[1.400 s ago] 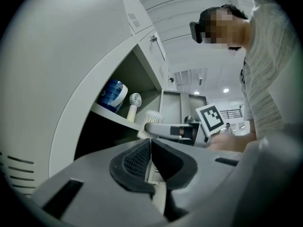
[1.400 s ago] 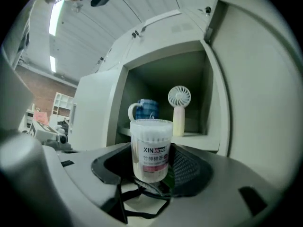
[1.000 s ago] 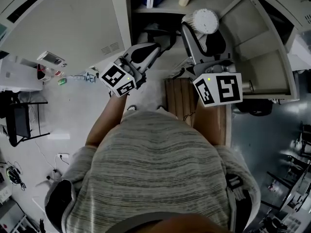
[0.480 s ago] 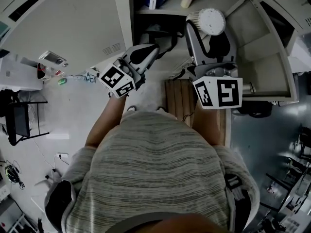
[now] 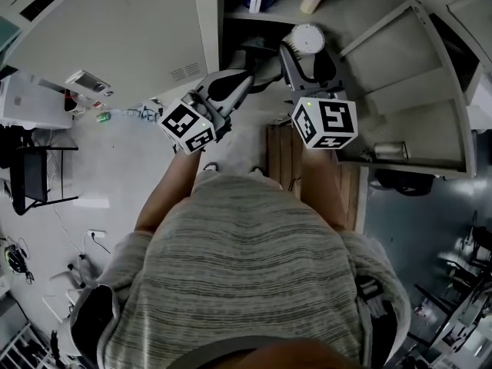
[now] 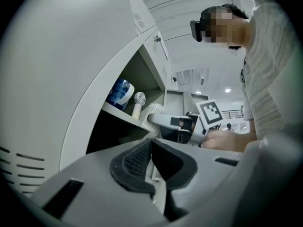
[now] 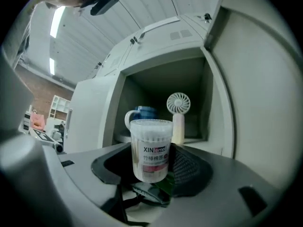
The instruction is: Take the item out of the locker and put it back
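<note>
A clear cotton-swab jar [image 7: 151, 150] with a white lid and pink label stands upright between the pads of my right gripper [image 7: 152, 168], which is shut on it. In the head view the jar's round lid [image 5: 307, 39] sits just below the open locker's shelf [image 5: 361, 2], with the right gripper [image 5: 304, 51] under it. On that shelf stand a blue mug [image 7: 141, 113] and a small white fan [image 7: 178, 112]. My left gripper [image 5: 254, 71] hangs lower left of the opening, shut and empty, its pads [image 6: 137, 157] meeting.
The locker door [image 5: 407, 91] swings open to the right. A closed grey door panel [image 5: 115, 29] with vent slots fills the left. A wooden slatted block [image 5: 284, 156] lies on the floor below the grippers. A desk with small items [image 5: 84, 91] is far left.
My right gripper has carried the jar up and left, closer to the locker shelf. The left gripper has stayed put.
</note>
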